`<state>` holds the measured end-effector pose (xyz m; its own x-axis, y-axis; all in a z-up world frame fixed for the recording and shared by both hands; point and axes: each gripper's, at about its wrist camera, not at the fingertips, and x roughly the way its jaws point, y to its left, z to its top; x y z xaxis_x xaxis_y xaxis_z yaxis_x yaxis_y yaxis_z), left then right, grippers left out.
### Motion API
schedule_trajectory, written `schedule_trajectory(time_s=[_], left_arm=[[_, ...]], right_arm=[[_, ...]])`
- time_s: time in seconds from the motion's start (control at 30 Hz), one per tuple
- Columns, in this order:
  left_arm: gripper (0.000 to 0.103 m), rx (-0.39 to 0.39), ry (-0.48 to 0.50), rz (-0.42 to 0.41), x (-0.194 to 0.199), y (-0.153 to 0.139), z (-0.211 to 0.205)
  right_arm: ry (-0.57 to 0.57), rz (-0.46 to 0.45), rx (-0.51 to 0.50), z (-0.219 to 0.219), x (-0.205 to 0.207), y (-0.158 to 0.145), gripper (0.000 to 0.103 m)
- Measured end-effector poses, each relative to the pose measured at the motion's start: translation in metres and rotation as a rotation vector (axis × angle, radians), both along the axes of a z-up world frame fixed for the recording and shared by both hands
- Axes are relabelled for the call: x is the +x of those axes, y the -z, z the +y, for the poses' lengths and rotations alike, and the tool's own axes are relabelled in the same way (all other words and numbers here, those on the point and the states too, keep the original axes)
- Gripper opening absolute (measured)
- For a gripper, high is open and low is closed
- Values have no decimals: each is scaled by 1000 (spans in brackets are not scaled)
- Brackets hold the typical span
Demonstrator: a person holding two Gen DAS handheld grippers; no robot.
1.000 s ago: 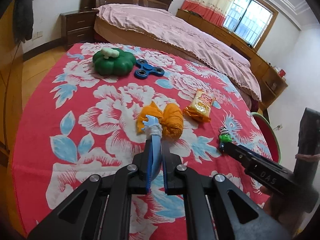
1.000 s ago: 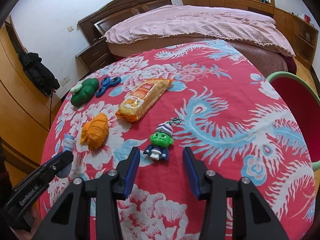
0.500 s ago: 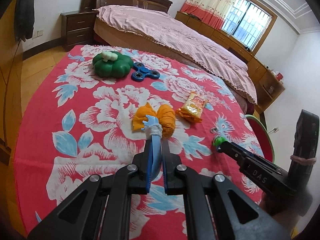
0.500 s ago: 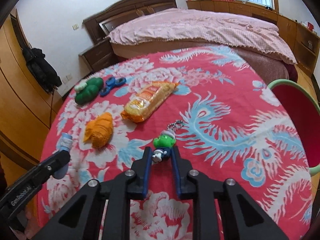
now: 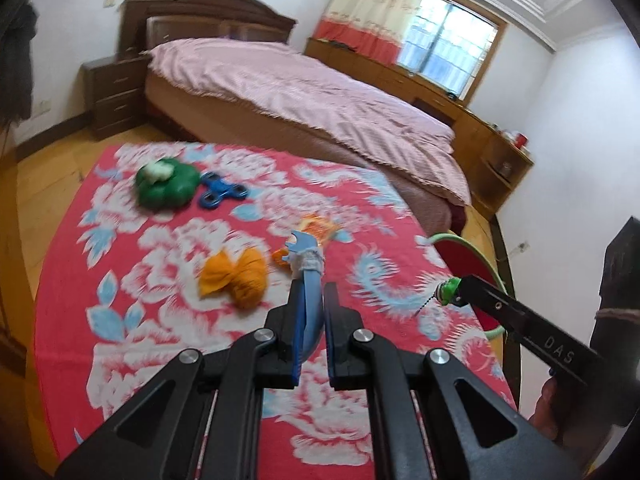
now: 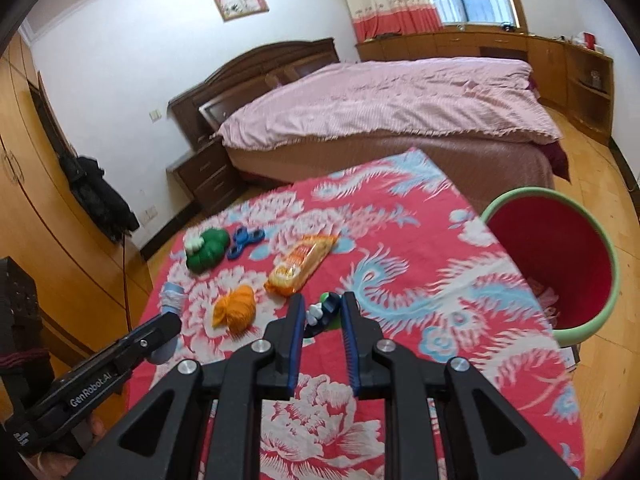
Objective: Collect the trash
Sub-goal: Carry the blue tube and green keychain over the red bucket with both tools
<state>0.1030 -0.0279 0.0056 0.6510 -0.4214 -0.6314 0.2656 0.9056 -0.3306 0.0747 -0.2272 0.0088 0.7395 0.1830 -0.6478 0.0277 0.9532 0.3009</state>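
Item one: my left gripper (image 5: 311, 300) is clenching a thin blue plastic tool with a taped neck (image 5: 306, 264), which is standing up out of the jaws above the red floral tablecloth (image 5: 120, 320).

Item two, lying on the cloth left of and beyond that claw: a green lobed rubber toy with a white top (image 5: 166, 188) and, touching its right side, a blue three-lobed fidget spinner (image 5: 220, 194); nearer, a crumpled orange cloth bundle (image 5: 236, 278) is sitting just left of the tool's tip.

Item three: an orange-yellow plastic snack wrapper (image 6: 302, 262) is lying beyond and slightly left of my right gripper (image 6: 322, 312), apart from it.

Item four: my right gripper is gripping a small green-headed figure keychain (image 6: 324, 308) between its blue pads, and the jaws are nearly closed on it.

Item five, far right: a red plastic bin with a pale green rim (image 6: 608, 264) is standing off the table's edge, with the cloth's corner between it and the claw.
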Motion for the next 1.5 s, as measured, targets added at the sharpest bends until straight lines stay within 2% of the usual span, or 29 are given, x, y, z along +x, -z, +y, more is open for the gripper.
schedule_trajectory(time_s=[0.33,0.67,0.97,1.33,1.5], left_arm=[[8,6,203,-1,16,-12,-48],[7,13,366,7,25,-16,-105],[7,-3,401,43,32,-11,-150],[7,31,420,82,51,12,-212],[7,35,428,100,60,22,-237]], right_arm=[[140,-39,20,-39,-13,-22,20],[341,-65,34,-99,-25,-31,20],[404,-26,62,-150,-25,-13,20],[418,48,159,-208,-9,37,21],[416,80,179,-227,-1,50,22]])
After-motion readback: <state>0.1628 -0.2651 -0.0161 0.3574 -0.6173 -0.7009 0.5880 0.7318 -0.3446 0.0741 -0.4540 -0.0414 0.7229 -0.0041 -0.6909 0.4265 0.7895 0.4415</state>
